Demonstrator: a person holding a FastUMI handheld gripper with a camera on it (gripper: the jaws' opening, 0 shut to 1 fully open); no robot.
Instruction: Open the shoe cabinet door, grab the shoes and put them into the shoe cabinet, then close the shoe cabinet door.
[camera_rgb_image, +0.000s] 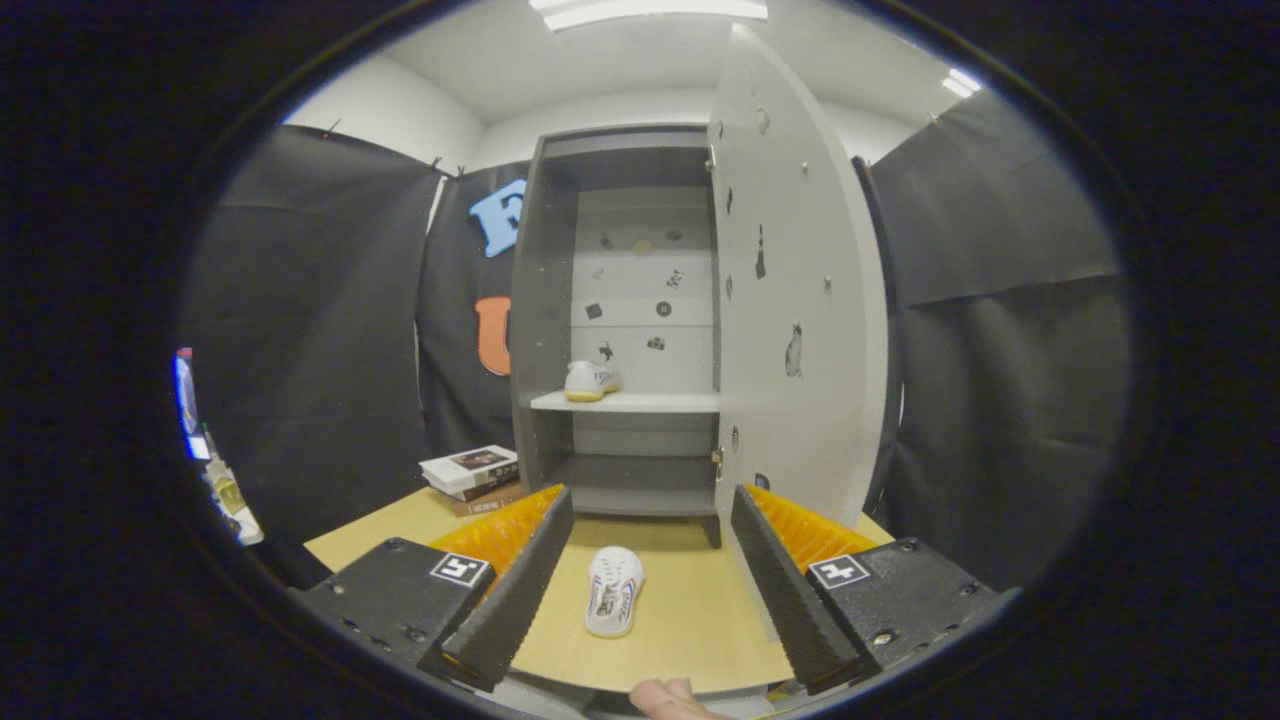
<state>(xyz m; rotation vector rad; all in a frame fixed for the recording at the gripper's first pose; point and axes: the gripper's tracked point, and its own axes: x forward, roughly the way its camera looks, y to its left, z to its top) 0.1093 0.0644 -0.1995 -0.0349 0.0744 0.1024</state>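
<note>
Your claw (650, 560) is spread wide and holds nothing; its two fingers frame the lower centre of the frame with open counter between them. The tall grey shoe cabinet (545, 330) stands at the centre of the frame, beyond the fingers, and its white door (790, 300) is swung fully open toward the right, so judge the door-opening step as complete.

One white low-top shoe with a pale yellow sole (592, 380) already sits on the white middle shelf (640, 402) inside the cabinet, toward its left side. The second white shoe with striped side markings (614, 590) lies on the light wooden counter (690, 620) between the fingers, slightly nearer the left one, apart from both, with its length running away from you toward the cabinet. A stack of books (472, 472) rests on the counter left of the cabinet base, clear of the working path. Part of a hand (668, 698) shows at the bottom centre.

The step in hand is most likely the pickup of this remaining shoe. For the next move:

1. Lower the claw so both fingers straddle the shoe across its width.
2. Centre the shoe between the fingers before closing, since it lies off-centre.
3. Close on the sides, not on the toe or heel.
4. Carry it to the shelf, to the free space right of the first shoe.

The door edge hangs close to the right finger; keep clear of it.
</note>
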